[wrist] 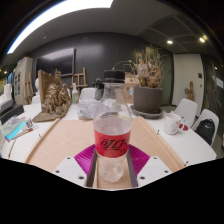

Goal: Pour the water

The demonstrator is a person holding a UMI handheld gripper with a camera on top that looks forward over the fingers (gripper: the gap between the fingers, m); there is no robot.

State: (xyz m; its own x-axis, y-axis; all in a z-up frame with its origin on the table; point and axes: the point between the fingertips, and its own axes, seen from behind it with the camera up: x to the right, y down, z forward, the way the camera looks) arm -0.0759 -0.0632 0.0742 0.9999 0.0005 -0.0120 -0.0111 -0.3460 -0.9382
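Note:
A clear plastic bottle with a red label stands upright between my fingers, its cap end reaching up toward the far side of the table. My gripper is shut on the bottle, both fingers pressing on its lower body. The magenta pads flare out to either side of it. The bottle looks nearly empty of colour, and I cannot make out a water level. A white mug sits on the table, beyond the fingers to the right.
A light wooden board lies on the white table under and ahead of the bottle. A dark pot with dried plants stands behind the bottle. More dried decoration sits to the left, and white chairs to the right.

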